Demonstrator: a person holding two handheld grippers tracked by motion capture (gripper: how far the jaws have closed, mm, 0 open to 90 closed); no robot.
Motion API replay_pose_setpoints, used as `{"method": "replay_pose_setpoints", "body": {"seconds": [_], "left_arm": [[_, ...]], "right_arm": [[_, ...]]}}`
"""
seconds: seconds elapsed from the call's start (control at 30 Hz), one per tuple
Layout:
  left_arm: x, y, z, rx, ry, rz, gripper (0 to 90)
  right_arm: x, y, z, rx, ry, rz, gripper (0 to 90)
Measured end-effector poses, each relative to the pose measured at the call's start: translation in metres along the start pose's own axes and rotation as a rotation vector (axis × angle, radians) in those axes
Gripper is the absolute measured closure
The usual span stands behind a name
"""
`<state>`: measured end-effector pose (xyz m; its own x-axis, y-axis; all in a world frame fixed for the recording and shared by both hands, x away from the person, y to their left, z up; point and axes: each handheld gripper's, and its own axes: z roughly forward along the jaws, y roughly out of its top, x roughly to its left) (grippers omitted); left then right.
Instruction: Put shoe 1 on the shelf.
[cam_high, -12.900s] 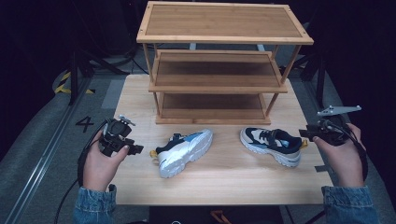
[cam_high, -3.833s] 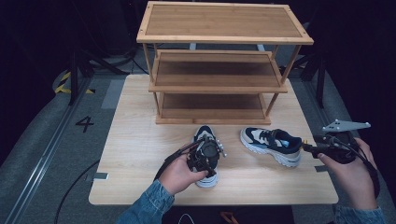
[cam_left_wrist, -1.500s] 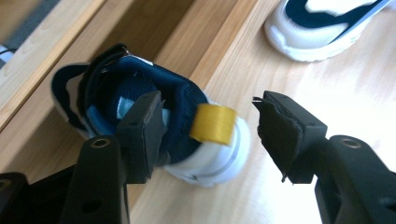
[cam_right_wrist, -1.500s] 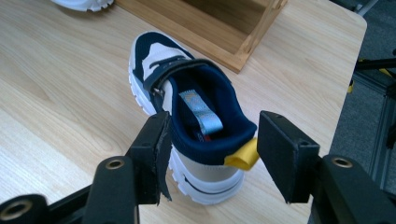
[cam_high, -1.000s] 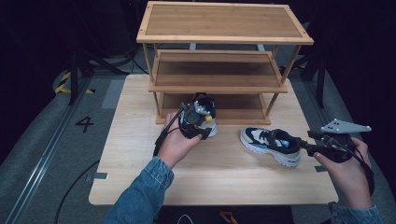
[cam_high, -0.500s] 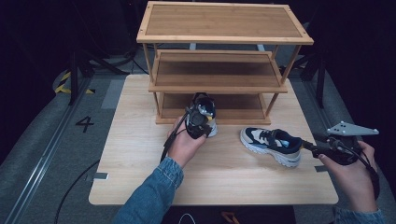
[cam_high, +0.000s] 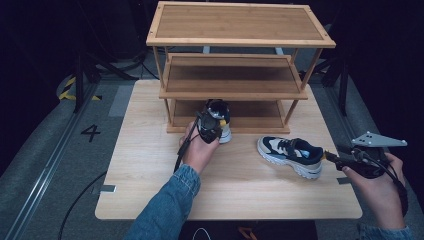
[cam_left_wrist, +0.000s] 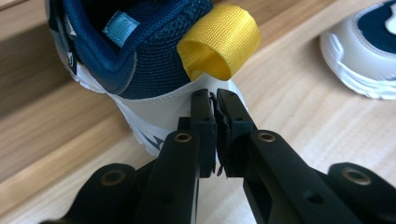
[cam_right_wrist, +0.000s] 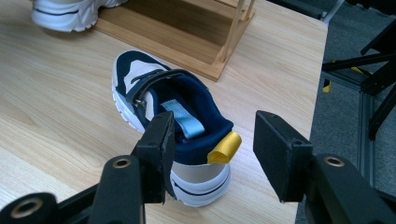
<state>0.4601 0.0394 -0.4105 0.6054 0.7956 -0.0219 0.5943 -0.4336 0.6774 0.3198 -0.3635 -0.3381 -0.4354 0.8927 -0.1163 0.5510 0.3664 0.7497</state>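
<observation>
Shelving first: the wooden shoe rack stands straight ahead of my left tongs, its bottom shelf just beyond their tips. On the table under both my hands, one sneaker sits right at the left tongs' tips, nose in toward that bottom shelf, heel toward me. My left jaws have just been closing and now stand pinched together with nothing between them, tips against the white heel just below the yellow pull loop. The second sneaker lies just ahead of my right tongs, heel toward me. Those jaws stand wide apart, empty, either side of its yellow heel tab.
</observation>
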Motion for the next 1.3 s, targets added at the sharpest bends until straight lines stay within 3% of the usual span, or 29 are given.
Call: {"method": "replay_pose_setpoints", "body": {"seconds": [0.13,0.2,0.27,0.4,0.47,0.57,0.7,0.87,0.9,0.97,1.03,1.2,1.3], "left_arm": [[0.006,0.008,0.008,0.012,0.031,0.01,84.4],[0.01,0.011,0.012,0.022,0.07,0.051,80.8],[0.013,0.011,0.016,0.019,0.091,0.053,79.0],[0.019,0.012,0.021,-0.008,0.085,0.029,77.1],[0.02,0.012,0.023,-0.004,0.092,0.043,75.0],[0.022,0.013,0.027,-0.017,0.096,0.031,73.3],[0.024,0.014,0.032,-0.041,0.072,-0.003,70.8],[0.026,0.016,0.035,-0.049,0.06,0.001,68.5],[0.028,0.017,0.034,-0.044,0.06,0.033,67.5],[0.025,0.015,0.034,-0.056,0.036,-0.013,60.8],[0.023,0.014,0.026,-0.037,0.061,0.008,56.6],[0.018,0.011,0.005,-0.041,0.043,0.011,46.6],[0.013,0.007,-0.013,-0.061,-0.006,0.043,37.3]], "right_arm": [[0.0,0.0,0.002,0.007,0.003,-0.005,49.1],[0.0,0.0,0.002,0.003,0.004,-0.002,49.0],[0.0,0.0,0.002,0.002,0.003,0.003,49.0],[-0.002,-0.001,0.001,-0.001,-0.001,-0.002,49.0],[-0.002,-0.001,0.002,-0.001,0.0,0.004,49.0],[-0.001,0.0,0.002,-0.001,0.001,0.0,49.0],[-0.001,0.0,0.002,-0.002,0.001,0.0,48.9],[-0.001,-0.001,0.003,0.004,0.003,0.005,48.9],[-0.002,-0.001,0.003,0.003,0.003,0.003,48.9],[-0.002,-0.001,0.004,0.001,0.004,0.002,48.9],[-0.003,-0.001,0.004,0.002,0.006,0.003,48.9],[-0.004,0.0,0.005,0.002,0.009,0.008,48.6],[-0.006,0.0,0.007,0.007,0.013,0.005,48.2]]}}
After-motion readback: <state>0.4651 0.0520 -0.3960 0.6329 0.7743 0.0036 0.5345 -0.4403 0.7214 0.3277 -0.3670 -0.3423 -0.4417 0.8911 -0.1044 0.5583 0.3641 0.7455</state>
